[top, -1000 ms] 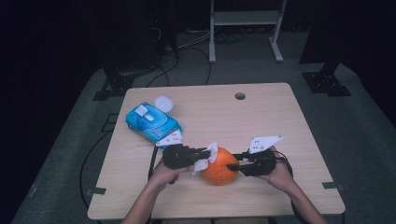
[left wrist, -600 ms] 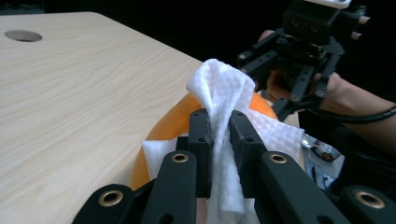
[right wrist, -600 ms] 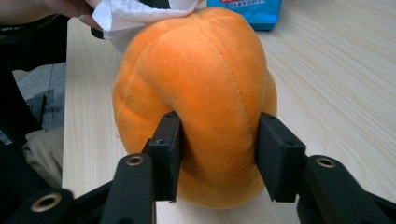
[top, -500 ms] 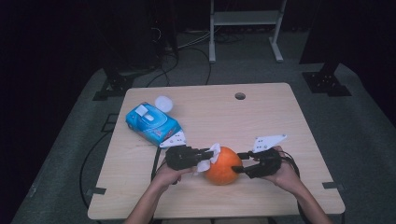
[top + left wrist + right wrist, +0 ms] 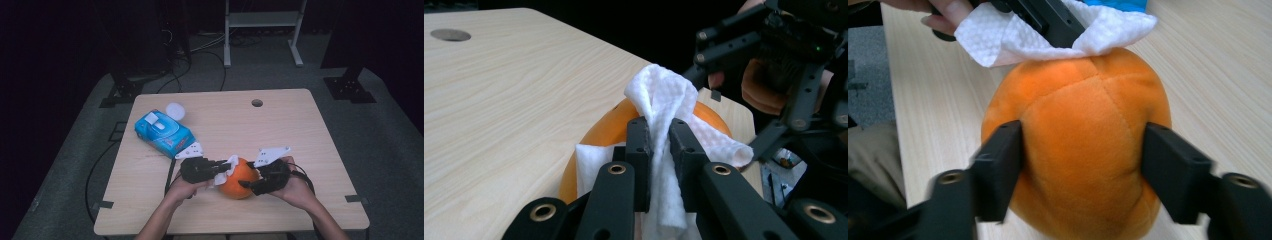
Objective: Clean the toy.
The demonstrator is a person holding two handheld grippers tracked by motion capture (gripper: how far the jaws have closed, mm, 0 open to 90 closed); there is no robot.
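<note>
Job as it looks: you're wiping the orange plush ball (image 5: 239, 178) with a white wipe (image 5: 226, 168); that's my read from the setup, not a given.

Left gripper (image 5: 658, 150): jaws closed tight on a fold of the wipe, which bunches up between them and drapes over the top of the ball in the left gripper view.

Right gripper (image 5: 1082, 167): jaws clamped on either side of the ball, both pads pressed into the fabric. It's your holding fixture.

Ball location: lower centre of the high view, sitting on the table (image 5: 280, 125) near your edge, between your two hands.

Wipe contact: touching the ball's top and its left-hand side in the high view. In the right gripper view the wipe (image 5: 1048, 35) sits along the upper edge of the ball (image 5: 1078, 130); the face toward that camera is bare.

Done so far: wipe is out and in hand, ball is secured, cloth is on the surface. Can't tell how much of the ball has been covered; no visible dirt or wet marks either way.

Left to do: my guess is the sides and lower half, plus whatever sits under the right jaws, so you'd need to re-grip or turn it.

Blue wipes pack (image 5: 163, 133): centre left of the high view, well apart from the ball, with a round white lid (image 5: 175, 110) just beyond it.

Progress call: mid-task, probably early in the wiping itself.
</note>
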